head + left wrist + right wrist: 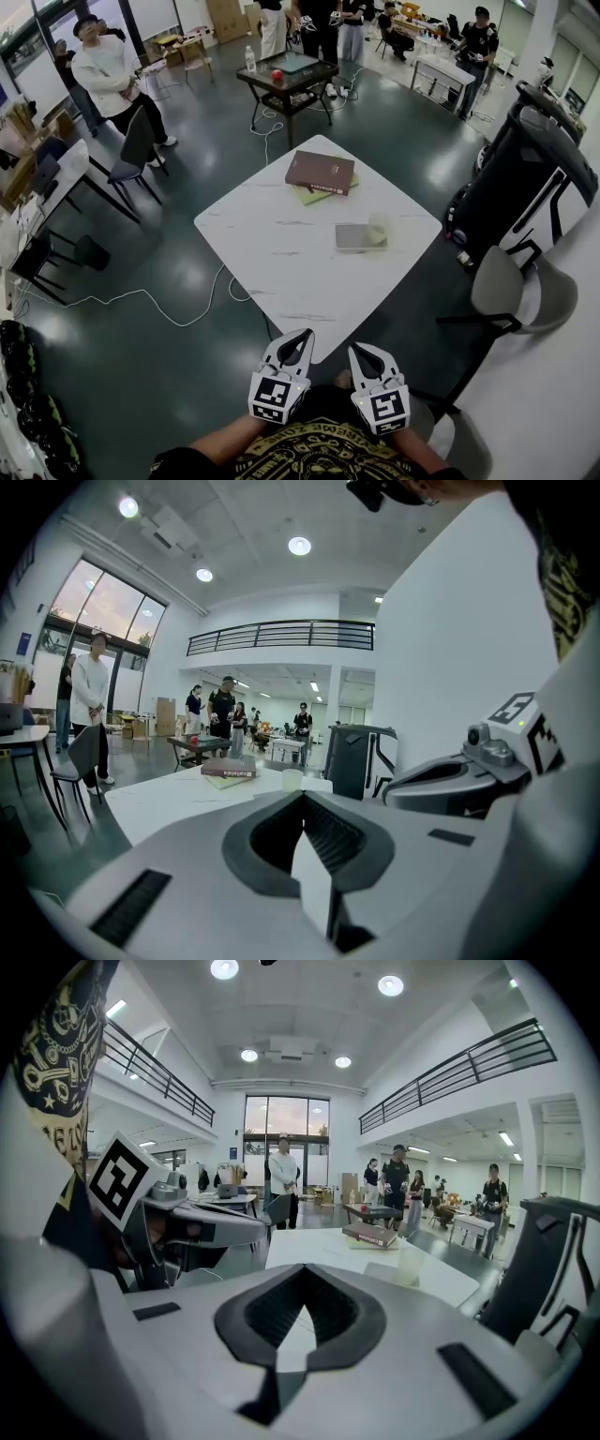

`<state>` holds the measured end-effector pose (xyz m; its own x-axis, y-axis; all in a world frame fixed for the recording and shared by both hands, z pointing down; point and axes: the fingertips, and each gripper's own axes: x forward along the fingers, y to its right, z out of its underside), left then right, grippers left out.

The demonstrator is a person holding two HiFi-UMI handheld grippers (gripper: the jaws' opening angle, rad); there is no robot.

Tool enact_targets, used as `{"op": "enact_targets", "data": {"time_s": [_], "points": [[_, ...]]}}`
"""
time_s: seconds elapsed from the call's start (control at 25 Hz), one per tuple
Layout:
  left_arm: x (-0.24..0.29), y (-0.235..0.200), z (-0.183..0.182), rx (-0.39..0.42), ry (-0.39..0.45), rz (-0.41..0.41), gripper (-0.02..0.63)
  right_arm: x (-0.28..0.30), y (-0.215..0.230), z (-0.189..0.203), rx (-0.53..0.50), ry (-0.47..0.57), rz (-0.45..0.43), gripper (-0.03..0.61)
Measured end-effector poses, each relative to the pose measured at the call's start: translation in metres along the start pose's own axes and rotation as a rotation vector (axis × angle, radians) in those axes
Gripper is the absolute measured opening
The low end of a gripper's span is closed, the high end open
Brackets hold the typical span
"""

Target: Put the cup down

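A translucent cup (380, 225) stands upright on the white table (281, 272), touching the right side of a flat grey book (358, 237). It also shows small and far off as the cup (292, 778) and the cup (409, 1265) in the gripper views. My left gripper (305, 334) and right gripper (360, 349) hover side by side just off the table's near corner, close to my body. Both are shut with nothing between the jaws, and both point toward the table. The left gripper (305, 795) and right gripper (305, 1269) show their tips meeting.
A maroon book on a green one (321, 174) lies at the table's far side. A grey chair (511, 286) and a black-and-white machine (534, 178) stand to the right. A black chair (131, 155), floor cables (141, 298) and people (108, 75) are on the left and beyond.
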<state>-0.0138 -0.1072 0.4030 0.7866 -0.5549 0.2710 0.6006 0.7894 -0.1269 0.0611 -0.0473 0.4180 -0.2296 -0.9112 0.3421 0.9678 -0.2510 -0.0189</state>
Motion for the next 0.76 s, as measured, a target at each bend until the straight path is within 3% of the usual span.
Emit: {"op": "enact_targets", "data": {"time_s": [0.76], "points": [[-0.008,-0.014,0.001,-0.003,0.002,-0.002,0.011,0.009,-0.012,-0.002,0.033,-0.019,-0.005,0.005]]}}
